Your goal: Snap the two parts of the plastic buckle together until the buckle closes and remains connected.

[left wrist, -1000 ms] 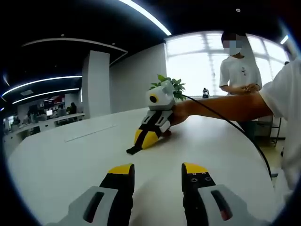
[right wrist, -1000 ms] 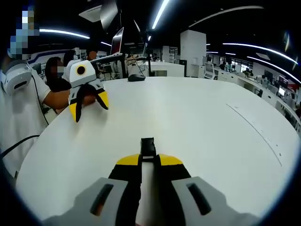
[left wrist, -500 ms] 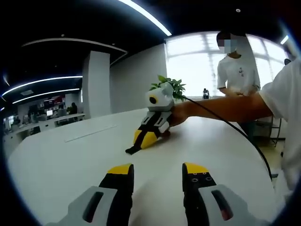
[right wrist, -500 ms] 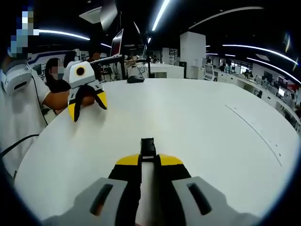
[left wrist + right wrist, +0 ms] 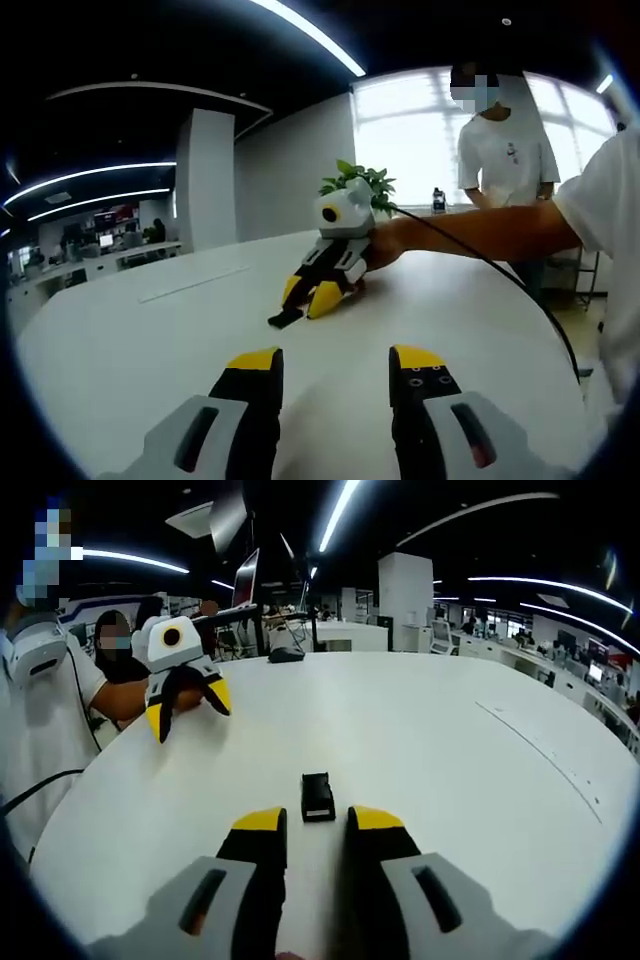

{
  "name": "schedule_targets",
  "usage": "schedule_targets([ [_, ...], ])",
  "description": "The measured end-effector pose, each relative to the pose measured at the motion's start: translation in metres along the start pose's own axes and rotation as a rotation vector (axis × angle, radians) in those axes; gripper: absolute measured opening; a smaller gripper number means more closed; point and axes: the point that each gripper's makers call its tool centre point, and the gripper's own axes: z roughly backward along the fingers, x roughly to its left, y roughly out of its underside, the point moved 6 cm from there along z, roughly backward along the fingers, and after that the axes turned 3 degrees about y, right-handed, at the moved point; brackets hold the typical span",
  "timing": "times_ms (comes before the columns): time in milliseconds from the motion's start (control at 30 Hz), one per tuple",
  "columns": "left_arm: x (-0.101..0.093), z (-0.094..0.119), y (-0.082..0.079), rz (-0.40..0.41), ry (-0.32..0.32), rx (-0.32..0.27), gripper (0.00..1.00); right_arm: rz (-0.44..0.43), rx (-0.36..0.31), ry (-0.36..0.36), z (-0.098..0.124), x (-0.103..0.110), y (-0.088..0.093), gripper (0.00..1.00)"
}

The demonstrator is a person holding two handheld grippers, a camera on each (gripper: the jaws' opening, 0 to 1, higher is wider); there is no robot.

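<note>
A small black plastic buckle [image 5: 318, 796] lies flat on the white table [image 5: 420, 730], just beyond the tips of my right gripper [image 5: 320, 820], which is open and not touching it. From the left gripper view the same buckle [image 5: 286, 318] rests in front of the right gripper [image 5: 308, 300], whose yellow-tipped jaws stand apart. My left gripper [image 5: 333, 360] is open with nothing between its jaws, some way short of the buckle. In the right gripper view the left gripper [image 5: 188, 712] hangs open over the table's left side. Whether the buckle's two parts are joined I cannot tell.
A person in a white shirt [image 5: 505, 150] stands past the table's far edge, beside a potted plant [image 5: 358, 180]. A black cable [image 5: 490, 265] runs along the arm holding the right gripper. A dark mouse-like object [image 5: 285, 655] sits at the far side.
My right gripper has opened and let go of the buckle, which now lies on the table just ahead of its tips. The left gripper has stayed open and nearly still.
</note>
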Motion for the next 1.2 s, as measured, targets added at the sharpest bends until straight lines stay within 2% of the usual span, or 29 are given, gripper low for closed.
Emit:
schedule_targets([
  [133, 0.001, 0.0, 0.0, 0.001, -0.003, -0.001, 0.42, 0.003, 0.0, 0.0, 0.0, 0.003, -0.001, 0.26],
  [300, 0.004, -0.002, 0.001, 0.002, -0.005, -0.001, 0.43, 0.01, -0.01, 0.022, 0.003, 0.006, 0.0, 0.39],
  [933, 0.009, -0.004, 0.003, 0.002, -0.009, 0.0, 0.43, 0.001, -0.02, 0.043, 0.007, 0.007, 0.0, 0.41],
  [1200, 0.008, -0.002, 0.001, 0.01, -0.029, -0.005, 0.42, -0.038, 0.011, 0.138, 0.011, 0.009, -0.001, 0.42],
])
